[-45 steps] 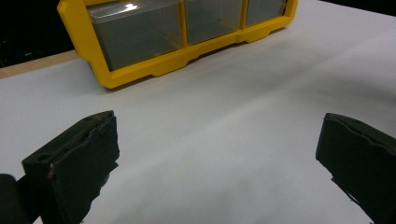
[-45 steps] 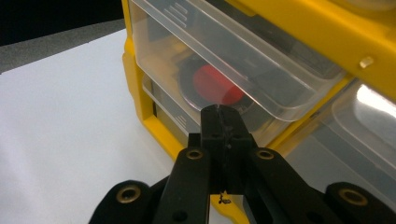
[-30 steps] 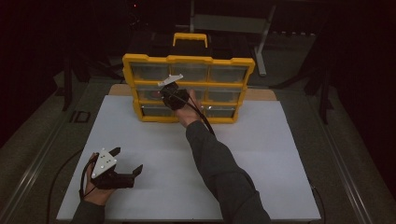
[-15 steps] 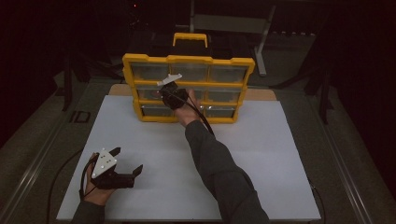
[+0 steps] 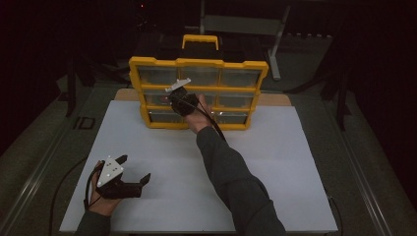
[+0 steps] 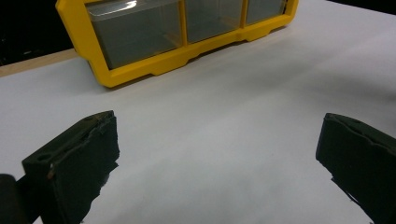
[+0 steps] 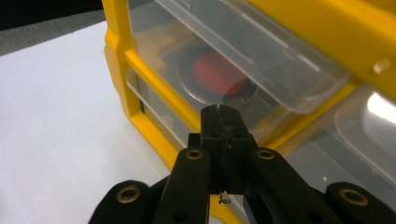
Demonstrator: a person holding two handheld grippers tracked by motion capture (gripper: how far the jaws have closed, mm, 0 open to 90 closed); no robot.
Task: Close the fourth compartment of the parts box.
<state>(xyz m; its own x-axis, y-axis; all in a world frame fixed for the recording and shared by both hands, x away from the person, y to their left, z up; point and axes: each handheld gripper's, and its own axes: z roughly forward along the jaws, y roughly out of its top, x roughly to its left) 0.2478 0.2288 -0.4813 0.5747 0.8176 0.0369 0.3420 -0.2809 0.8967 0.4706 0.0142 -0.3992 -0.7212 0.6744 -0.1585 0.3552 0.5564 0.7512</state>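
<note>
My right gripper, pinched tight on a drawer lip; drawer barely out. Left gripper idles wide.

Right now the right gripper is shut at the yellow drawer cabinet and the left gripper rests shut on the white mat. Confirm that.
Not quite: the left gripper is open, its jaws wide apart in the left gripper view. The right gripper is shut at the yellow drawer cabinet.
</note>
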